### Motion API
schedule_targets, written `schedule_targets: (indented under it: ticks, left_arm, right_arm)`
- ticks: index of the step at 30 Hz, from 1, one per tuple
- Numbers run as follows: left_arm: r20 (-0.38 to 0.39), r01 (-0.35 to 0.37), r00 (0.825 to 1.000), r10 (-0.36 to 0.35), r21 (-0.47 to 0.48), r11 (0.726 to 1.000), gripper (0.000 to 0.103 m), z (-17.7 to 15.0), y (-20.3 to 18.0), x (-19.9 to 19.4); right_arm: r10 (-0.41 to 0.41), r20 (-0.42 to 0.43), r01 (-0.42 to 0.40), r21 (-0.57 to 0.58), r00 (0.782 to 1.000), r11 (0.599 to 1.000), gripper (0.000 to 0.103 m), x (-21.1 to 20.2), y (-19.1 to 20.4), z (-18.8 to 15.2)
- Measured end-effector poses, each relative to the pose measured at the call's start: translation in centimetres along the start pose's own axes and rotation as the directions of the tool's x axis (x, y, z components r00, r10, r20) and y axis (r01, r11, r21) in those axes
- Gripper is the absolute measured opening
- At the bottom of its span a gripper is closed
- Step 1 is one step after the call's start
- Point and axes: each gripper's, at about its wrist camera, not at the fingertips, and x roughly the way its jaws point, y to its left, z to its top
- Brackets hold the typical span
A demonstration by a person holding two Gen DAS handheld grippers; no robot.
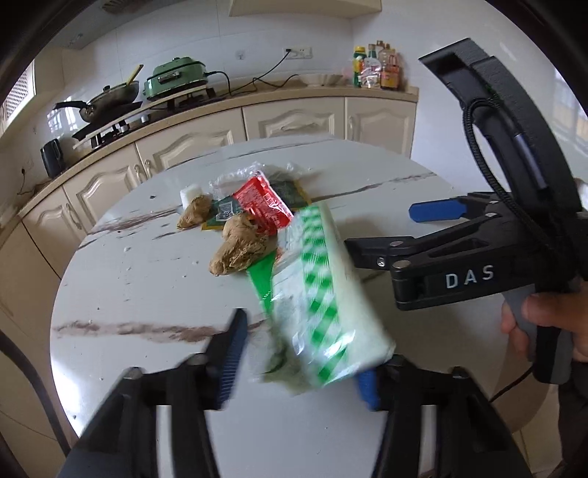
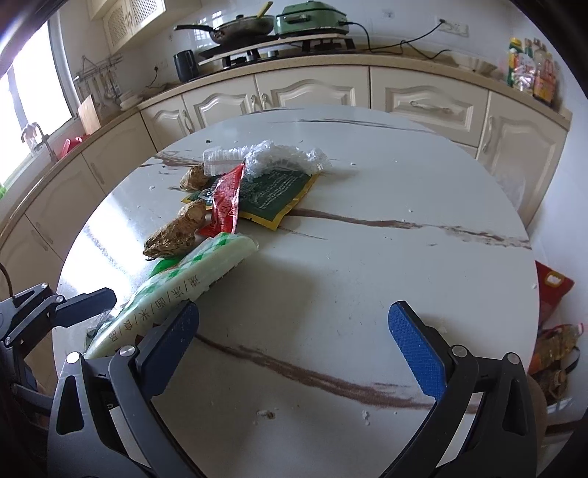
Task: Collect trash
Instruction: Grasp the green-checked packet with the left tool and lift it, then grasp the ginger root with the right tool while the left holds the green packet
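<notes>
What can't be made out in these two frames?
- Left gripper contact with the green-checked bag: left wrist view, motion blur; bag covers one pad.
- Bag's near end: right wrist view, behind the right gripper finger.
- Counter bottle labels: too small.

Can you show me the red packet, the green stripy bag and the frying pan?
red packet (image 1: 262, 204), left wrist view, its middle.
green stripy bag (image 1: 323, 290), left wrist view, striped front.
frying pan (image 2: 244, 25), right wrist view, its bowl.

Left tongs (image 1: 299, 362), jaws parted, straddle the near end of a green-checked white packet (image 1: 327, 290); the left pad stands clear. Beyond lie two brown lumps (image 1: 239, 250) and a red wrapper (image 1: 262, 206) on the round bench (image 1: 154, 279). Right tongs (image 1: 389, 229) hover right.
</notes>
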Motion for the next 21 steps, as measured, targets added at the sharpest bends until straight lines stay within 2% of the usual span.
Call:
schedule_targets:
  ticks: [1, 3, 10, 15, 21]
  left_arm:
    - [0.006, 0.008, 1.000, -0.008, -0.009, 1.000, 0.023, 0.0, 0.3, -0.1]
    - [0.009, 0.029, 1.000, -0.028, -0.025, 0.999, 0.014, -0.2, 0.7, -0.4]
    - [0.021, 0.042, 0.999, -0.041, -0.054, 0.998, 0.012, -0.6, 0.9, -1.2]
    - [0.072, 0.041, 0.997, -0.031, -0.139, 0.989, 0.010, -1.0, 2.2, -3.0]
    - [0.096, -0.020, 0.994, 0.043, -0.235, 0.972, 0.009, -3.0, 4.8, -5.7]
  right_arm:
    - [0.000, 0.001, 0.000, 0.000, 1.000, 1.000, 0.103, 0.0, 0.0, 0.1]
    - [0.009, 0.000, -0.009, 0.000, 1.000, 1.000, 0.103, -0.1, 0.0, 0.2]
    - [0.007, -0.006, -0.007, -0.020, 1.000, 1.000, 0.103, -0.1, 0.7, 0.7]
    - [0.009, 0.004, -0.008, -0.040, 1.000, 0.999, 0.103, -0.6, 1.5, 1.1]
    - [0.011, 0.032, -0.009, -0.056, 0.999, 0.998, 0.103, -1.0, 2.2, 2.2]
